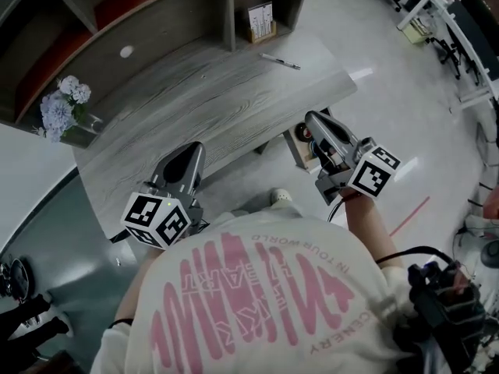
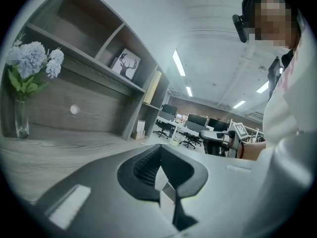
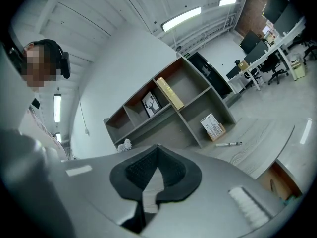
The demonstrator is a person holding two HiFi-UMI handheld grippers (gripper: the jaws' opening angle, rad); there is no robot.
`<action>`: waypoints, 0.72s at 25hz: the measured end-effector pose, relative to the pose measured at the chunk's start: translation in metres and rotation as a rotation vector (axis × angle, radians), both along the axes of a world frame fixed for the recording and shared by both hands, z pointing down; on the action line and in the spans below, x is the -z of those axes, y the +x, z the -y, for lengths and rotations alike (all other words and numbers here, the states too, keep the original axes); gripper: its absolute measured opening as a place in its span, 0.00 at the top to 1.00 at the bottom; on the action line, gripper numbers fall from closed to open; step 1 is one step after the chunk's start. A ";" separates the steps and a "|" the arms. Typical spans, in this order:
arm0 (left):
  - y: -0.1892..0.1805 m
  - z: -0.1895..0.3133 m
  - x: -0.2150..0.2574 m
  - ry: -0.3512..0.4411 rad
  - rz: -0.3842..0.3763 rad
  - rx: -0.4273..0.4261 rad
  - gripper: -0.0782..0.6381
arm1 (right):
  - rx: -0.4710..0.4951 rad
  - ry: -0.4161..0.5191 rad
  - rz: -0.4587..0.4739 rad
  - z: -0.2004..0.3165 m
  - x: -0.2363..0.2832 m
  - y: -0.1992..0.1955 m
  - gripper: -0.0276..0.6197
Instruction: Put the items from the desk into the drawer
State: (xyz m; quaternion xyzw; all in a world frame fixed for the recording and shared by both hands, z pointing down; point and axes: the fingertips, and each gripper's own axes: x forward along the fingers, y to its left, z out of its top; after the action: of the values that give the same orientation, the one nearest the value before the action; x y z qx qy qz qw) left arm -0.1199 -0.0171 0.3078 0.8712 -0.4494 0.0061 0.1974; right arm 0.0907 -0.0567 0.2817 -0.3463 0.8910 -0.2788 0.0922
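Pen (image 1: 281,61) lies alone on grey wood desk (image 1: 195,107), far right part of the top, just near of the shelf unit (image 1: 156,10). It's well apart from both grippers. In right gripper view the pen shows beyond the jaws, to the right, flat on the desktop.

L gripper (image 1: 193,148) is over the near edge of the desk, left of centre. Its jaws are together at the tips w/ nothing between them.

R gripper (image 1: 312,118) is off the desk's near right corner, above the floor side. Its jaws are also closed and empty, tips meeting.

Drawer (image 1: 301,140) shows below the desk's near right edge, partly under the R gripper. It looks pulled open, w/ a brownish inside; contents too small to tell.

Other bits:
- Vase w/ pale blue flowers (image 1: 66,104) is at the far left of the desk.
- Small printed card stand (image 1: 261,22) sits in the lower right cubby of the shelf, just far of the pen.
- Deer picture (image 3: 151,104) and a leaning yellow book (image 3: 170,93) are on the upper shelf.
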 end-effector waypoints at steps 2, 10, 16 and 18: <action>-0.009 -0.005 0.001 0.011 0.005 -0.010 0.87 | 0.000 -0.005 -0.003 -0.007 -0.003 -0.010 0.95; -0.030 -0.017 0.000 0.008 -0.064 -0.036 0.86 | -0.007 -0.003 -0.009 -0.017 -0.005 -0.035 0.95; -0.039 -0.017 -0.001 0.011 -0.114 -0.044 0.86 | -0.076 0.019 -0.052 -0.017 0.002 -0.027 0.95; -0.043 -0.016 -0.007 -0.006 -0.115 -0.028 0.86 | -0.115 0.025 -0.087 -0.015 0.004 -0.016 0.95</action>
State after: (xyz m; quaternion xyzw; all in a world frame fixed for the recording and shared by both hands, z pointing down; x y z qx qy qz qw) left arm -0.1628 -0.0015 0.3145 0.8758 -0.4250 -0.0398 0.2252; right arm 0.0747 -0.0415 0.2775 -0.4074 0.8763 -0.2465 0.0734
